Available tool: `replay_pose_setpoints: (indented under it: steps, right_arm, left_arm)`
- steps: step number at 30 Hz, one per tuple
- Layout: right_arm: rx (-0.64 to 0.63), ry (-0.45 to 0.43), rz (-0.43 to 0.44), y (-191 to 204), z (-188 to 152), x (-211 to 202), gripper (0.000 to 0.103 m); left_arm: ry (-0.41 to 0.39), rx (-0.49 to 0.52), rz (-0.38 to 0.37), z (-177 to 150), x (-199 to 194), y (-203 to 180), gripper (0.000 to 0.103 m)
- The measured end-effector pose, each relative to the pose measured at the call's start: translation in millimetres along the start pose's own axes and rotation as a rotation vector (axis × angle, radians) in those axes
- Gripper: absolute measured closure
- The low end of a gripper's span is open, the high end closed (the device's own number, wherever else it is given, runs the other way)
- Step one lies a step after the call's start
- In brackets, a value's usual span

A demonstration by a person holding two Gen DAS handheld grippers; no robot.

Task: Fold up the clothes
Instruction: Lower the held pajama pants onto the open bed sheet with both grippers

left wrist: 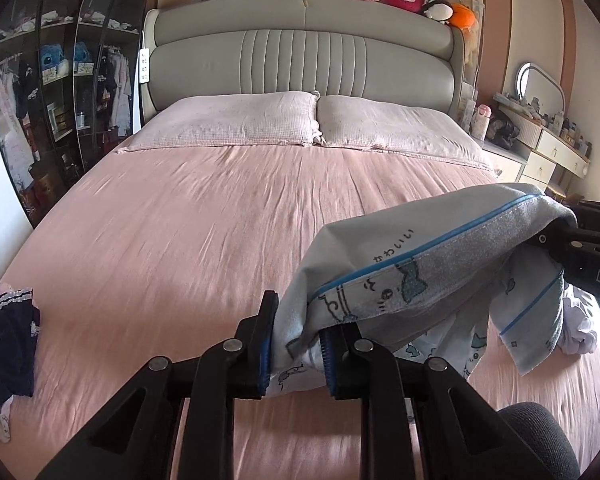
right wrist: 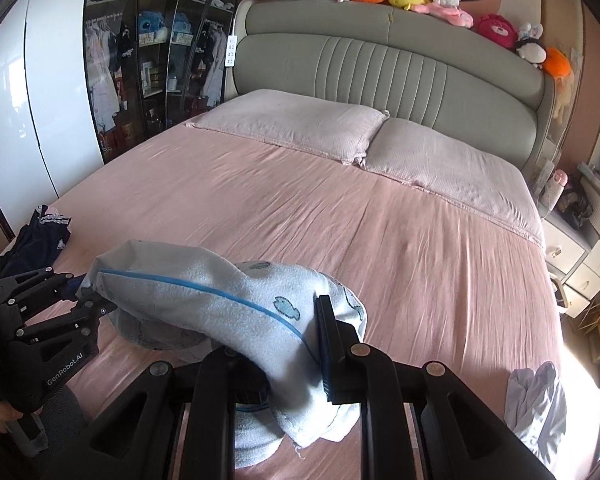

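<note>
A pale blue-grey garment [left wrist: 432,272] with blue piping and fish prints hangs stretched between both grippers above the pink bed [left wrist: 180,240]. My left gripper [left wrist: 300,344] is shut on one end of it. My right gripper [right wrist: 296,348] is shut on the other end, with cloth bunched over its fingers. In the left wrist view the right gripper [left wrist: 560,232] holds the garment at the right edge. In the right wrist view the left gripper [right wrist: 84,292] holds the garment [right wrist: 204,300] at the left.
A dark navy garment [left wrist: 8,340] lies at the bed's left edge, also in the right wrist view [right wrist: 40,236]. A white garment [right wrist: 536,404] lies at the bed's right side. Two pillows [left wrist: 300,124] lie at the headboard. A wardrobe stands left, a dresser right.
</note>
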State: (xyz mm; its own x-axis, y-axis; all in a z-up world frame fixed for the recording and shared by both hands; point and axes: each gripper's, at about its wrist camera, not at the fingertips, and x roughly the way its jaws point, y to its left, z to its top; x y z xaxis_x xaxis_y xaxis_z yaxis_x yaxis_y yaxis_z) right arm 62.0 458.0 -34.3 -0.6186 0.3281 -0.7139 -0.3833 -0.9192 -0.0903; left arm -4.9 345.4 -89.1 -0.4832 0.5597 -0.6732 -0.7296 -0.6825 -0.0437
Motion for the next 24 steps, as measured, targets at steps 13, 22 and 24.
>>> replay_pose_setpoints:
  steps: [13,22,24]
  right_arm:
    - [0.006,0.038,-0.024,-22,19,56,0.087]
    - [-0.015,0.058,-0.062,-44,45,103,0.087]
    - [-0.020,0.074,-0.070,-49,48,117,0.087]
  left_arm:
    - [-0.018,0.043,0.050,50,42,8,0.085]
    - [-0.001,0.094,0.084,81,96,2,0.085]
    - [0.022,0.060,0.059,87,110,6,0.085]
